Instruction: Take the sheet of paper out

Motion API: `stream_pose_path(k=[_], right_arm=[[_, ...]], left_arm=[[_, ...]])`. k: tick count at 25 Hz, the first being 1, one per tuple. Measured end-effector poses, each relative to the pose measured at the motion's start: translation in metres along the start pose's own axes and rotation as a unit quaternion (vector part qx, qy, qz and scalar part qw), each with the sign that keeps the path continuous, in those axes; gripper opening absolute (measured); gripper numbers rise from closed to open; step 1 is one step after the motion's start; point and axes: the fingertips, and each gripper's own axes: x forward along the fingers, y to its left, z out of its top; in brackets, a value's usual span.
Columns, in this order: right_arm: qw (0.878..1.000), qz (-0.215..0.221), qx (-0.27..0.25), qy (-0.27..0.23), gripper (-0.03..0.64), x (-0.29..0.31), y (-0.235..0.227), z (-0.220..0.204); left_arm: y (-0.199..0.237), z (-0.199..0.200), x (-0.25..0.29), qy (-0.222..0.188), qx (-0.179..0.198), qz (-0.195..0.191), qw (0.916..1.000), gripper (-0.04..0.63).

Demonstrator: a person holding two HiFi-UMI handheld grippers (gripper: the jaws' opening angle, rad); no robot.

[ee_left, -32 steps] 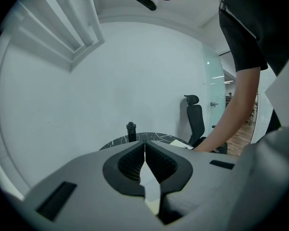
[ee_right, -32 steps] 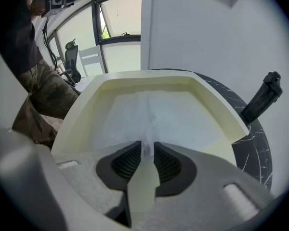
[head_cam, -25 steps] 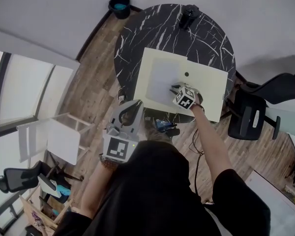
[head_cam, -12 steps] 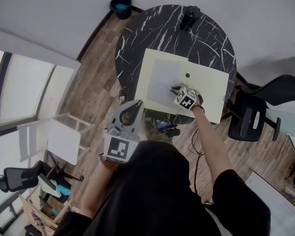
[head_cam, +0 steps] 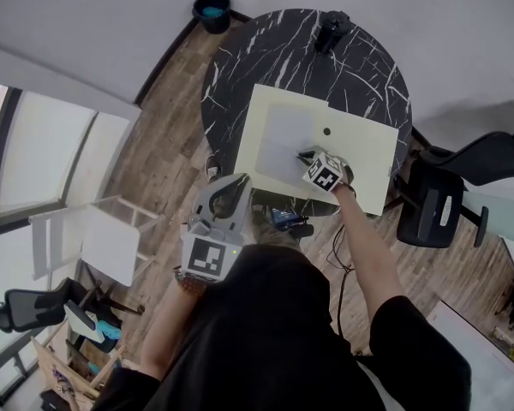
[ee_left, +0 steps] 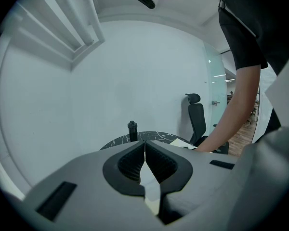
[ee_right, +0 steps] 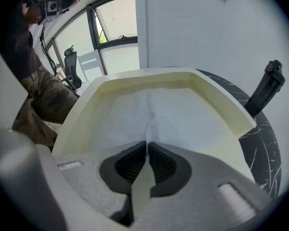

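Toward the near edge of the table point(head_cam: 265, 50), inside the cream tray point(head_cam: 364, 157), we find the right tongs point(ee_right: 147, 148) closed on the near border of the sheet of paper point(head_cam: 287, 139). The sheet puckers into a small ridge at the pinch while the rest lies flat in the tray, so we judge the grip made and the lift-out not yet begun. The left tongs point(ee_left: 144, 150), shut on nothing, hang off the table beside the person's body; against the earlier frames we note almost no difference, the right tongs having barely shifted and the sheet lying where it did.

Marbled table point(head_cam: 265, 50), black chair point(head_cam: 435, 205), bin point(head_cam: 211, 11)
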Motion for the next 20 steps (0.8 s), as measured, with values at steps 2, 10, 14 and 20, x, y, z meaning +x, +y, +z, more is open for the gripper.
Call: stream_pose_path(k=[2, 10, 14, 20], right_arm=[[1.0, 0.0, 0.002, -0.001, 0.02, -0.001, 0.001, 0.0], [1.0, -0.009, 0.008, 0.001, 0.018, -0.006, 0.001, -0.004], [1.0, -0.017, 0.011, -0.001, 0.018, -0.011, -0.002, -0.006], [1.0, -0.027, 0.016, -0.001, 0.017, -0.017, -0.005, -0.012]], left_arm=[[-0.001, 0.0, -0.001, 0.0, -0.002, 0.0, 1.0, 0.006], [-0.006, -0.001, -0.002, -0.001, 0.003, -0.004, 1.0, 0.006], [-0.008, 0.0, -0.003, -0.002, 0.003, -0.006, 1.0, 0.006], [-0.014, -0.002, -0.003, -0.002, 0.006, -0.01, 0.9999, 0.006]])
